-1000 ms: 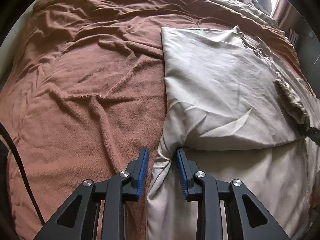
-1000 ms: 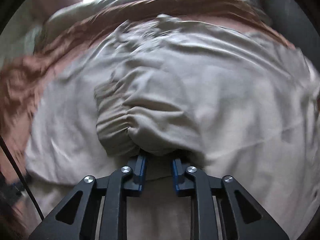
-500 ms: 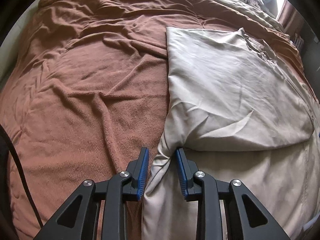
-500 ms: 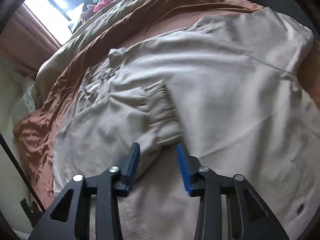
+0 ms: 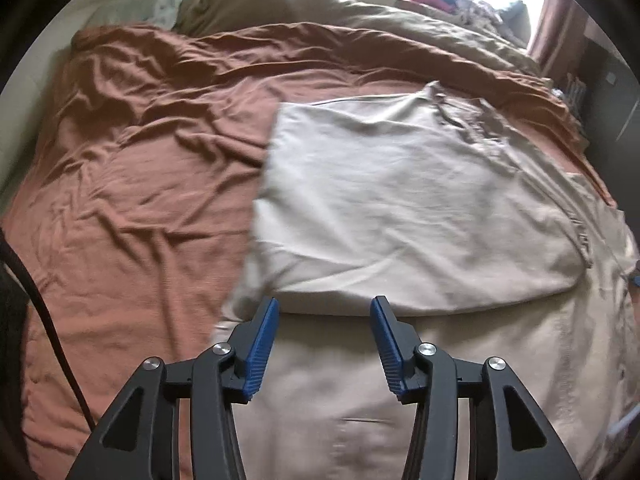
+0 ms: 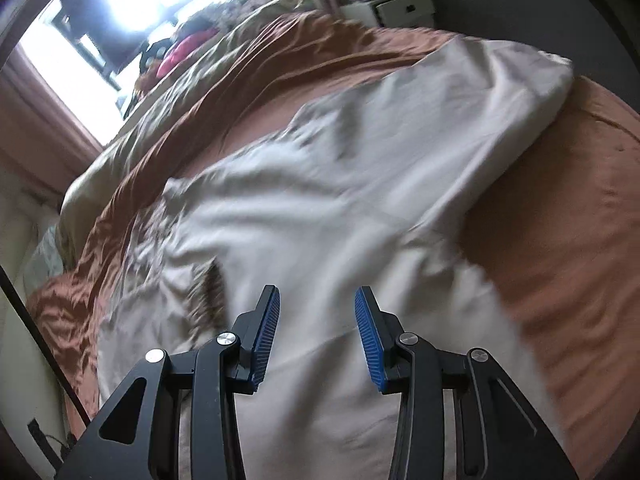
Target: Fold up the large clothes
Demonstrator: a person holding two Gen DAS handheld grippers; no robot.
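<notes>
Jaws of left gripper (image 5: 324, 312) just spread, dropping the pinched fold; right gripper (image 6: 316, 304) likewise parted and empty. Beige garment (image 5: 400, 208) now lying half-folded on the bed (image 5: 140, 200), ready for another fold.

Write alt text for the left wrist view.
The open left gripper, blue pads apart and holding nothing, hangs over a beige garment folded across itself on a rumpled brown blanket. An olive duvet and a bright window lie beyond.
</notes>
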